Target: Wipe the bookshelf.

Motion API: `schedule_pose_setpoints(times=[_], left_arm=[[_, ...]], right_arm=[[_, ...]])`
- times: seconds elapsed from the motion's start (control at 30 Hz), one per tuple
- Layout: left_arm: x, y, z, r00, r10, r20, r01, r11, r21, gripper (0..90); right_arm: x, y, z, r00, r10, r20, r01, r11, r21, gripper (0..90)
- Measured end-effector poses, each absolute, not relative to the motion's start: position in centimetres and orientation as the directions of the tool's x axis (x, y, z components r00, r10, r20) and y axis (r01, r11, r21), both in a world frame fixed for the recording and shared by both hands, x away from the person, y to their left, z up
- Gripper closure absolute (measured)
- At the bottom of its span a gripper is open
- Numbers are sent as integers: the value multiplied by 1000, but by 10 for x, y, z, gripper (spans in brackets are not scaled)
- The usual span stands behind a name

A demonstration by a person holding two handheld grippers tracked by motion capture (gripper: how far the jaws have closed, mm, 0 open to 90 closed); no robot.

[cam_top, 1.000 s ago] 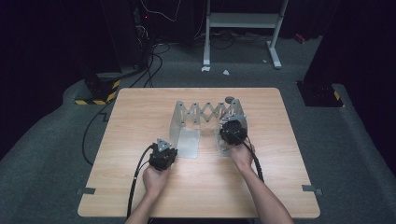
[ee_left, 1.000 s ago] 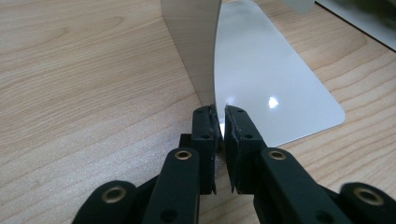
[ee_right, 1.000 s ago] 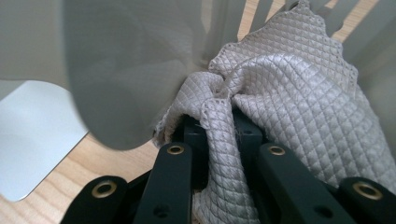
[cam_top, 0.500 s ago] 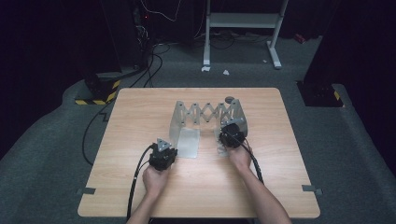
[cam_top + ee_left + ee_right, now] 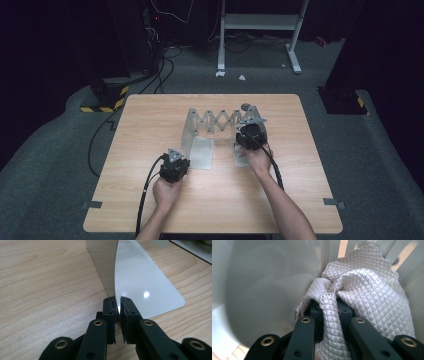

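While the left tongs [image 5: 118, 305] stand clenched on the near corner of the left end plate [image 5: 103, 267], the right tongs [image 5: 329, 308] grip a fold of quilted white cloth [image 5: 362, 292] pressed against the right end plate [image 5: 248, 131].

Item: expanding metal bookend rack [image 5: 220, 122], two upright end plates joined by a scissor lattice, each plate with a flat foot [image 5: 147, 287] lying on the desk [image 5: 150, 120]. It stands at the middle of the desk, slightly toward the far edge. Its long axis runs across the desk, left to right as the person sits; the feet point toward the person.

Step in hand, as judged: wiping the right end plate with the cloth, with the left tongs steadying the rack.

Next move calls for: rubbing the cloth along the plate's face while the left grip stays firm, so the lattice neither stretches nor slides.
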State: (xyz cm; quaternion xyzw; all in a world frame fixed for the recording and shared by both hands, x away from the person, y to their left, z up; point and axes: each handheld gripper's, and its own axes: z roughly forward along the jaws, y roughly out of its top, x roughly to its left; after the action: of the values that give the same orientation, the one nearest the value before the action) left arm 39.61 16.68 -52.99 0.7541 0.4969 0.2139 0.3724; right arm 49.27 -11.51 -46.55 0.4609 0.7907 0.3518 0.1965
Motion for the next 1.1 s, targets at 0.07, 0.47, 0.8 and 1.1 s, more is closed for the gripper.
schedule_pose_setpoints(times=[0.07,0.47,0.8,1.1], left_arm=[[396,167,-530,415,909,-48,590,-228,774,823],[397,168,-530,416,908,-57,594,-223,773,824],[396,168,-530,415,908,-57,594,-223,773,824],[397,168,-530,416,907,-60,595,-221,773,825]], right_arm=[[492,-116,-459,-497,868,17,584,320,746,804],[499,-114,-482,-484,875,10,624,337,705,805],[495,-122,-508,-498,867,19,661,366,655,804],[501,-119,-486,-496,868,38,636,333,696,805]])
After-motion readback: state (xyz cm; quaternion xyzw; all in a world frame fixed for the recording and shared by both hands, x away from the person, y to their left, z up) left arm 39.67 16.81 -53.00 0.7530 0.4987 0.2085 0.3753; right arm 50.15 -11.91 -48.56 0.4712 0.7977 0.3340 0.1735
